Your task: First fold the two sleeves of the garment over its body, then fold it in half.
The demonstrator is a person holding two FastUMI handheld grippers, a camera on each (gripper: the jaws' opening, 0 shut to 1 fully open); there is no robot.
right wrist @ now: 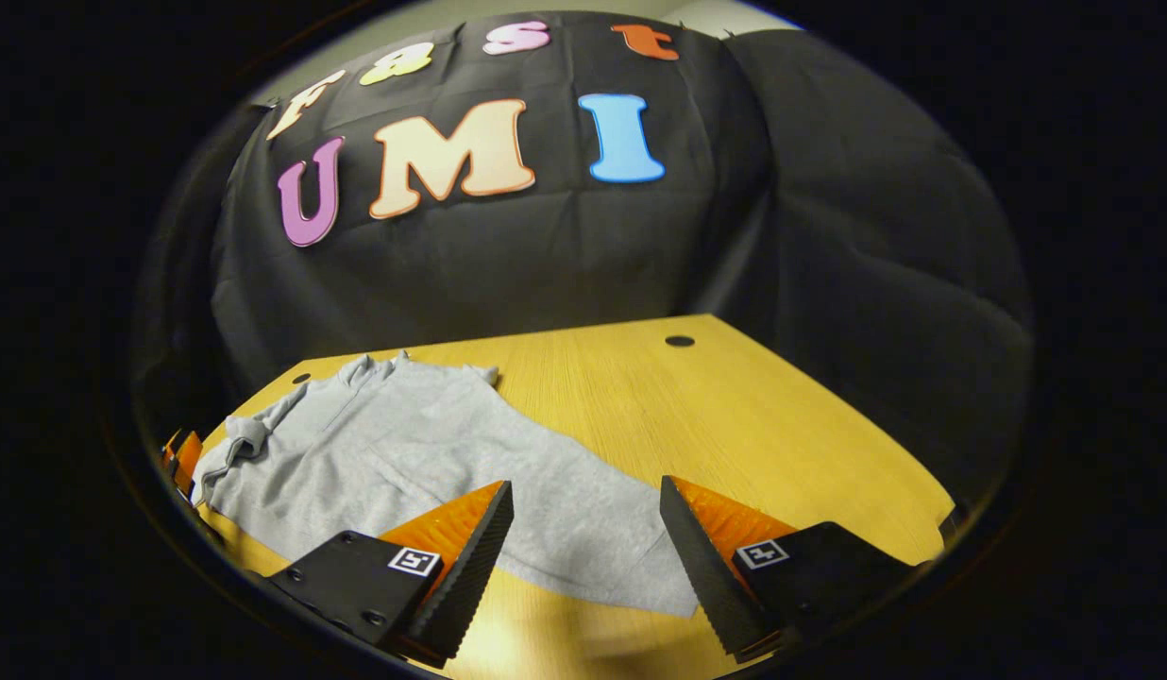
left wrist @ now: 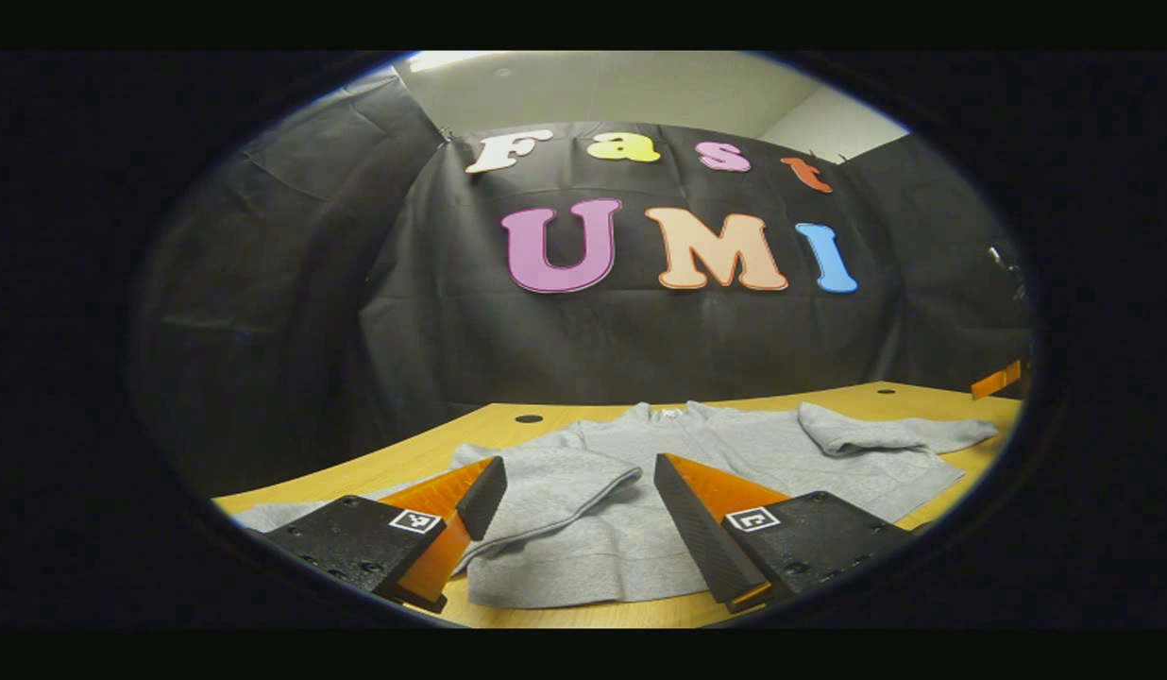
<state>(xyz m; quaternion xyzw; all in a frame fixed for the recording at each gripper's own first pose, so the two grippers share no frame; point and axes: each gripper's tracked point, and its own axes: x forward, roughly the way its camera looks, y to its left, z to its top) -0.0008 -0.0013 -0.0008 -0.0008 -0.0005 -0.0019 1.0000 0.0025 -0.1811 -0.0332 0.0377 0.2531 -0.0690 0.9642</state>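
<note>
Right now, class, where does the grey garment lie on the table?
In the left gripper view the grey garment lies flat on the wooden table, just ahead of the open left gripper, collar toward the black cloth wall.

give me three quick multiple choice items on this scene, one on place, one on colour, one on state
1. The grey fleece garment lies on:
A. a wooden table
B. the floor
C. a chair

2. The table top is:
A. white
B. yellow-brown
C. blue

3. The left tool is:
A. shut on a sleeve
B. open
C. shut on nothing

Key: 1 A, the garment is spread flat on the table; 2 B, bare wood-grain shows beside the cloth; 3 B, its jaws stand wide apart over the garment.
</note>
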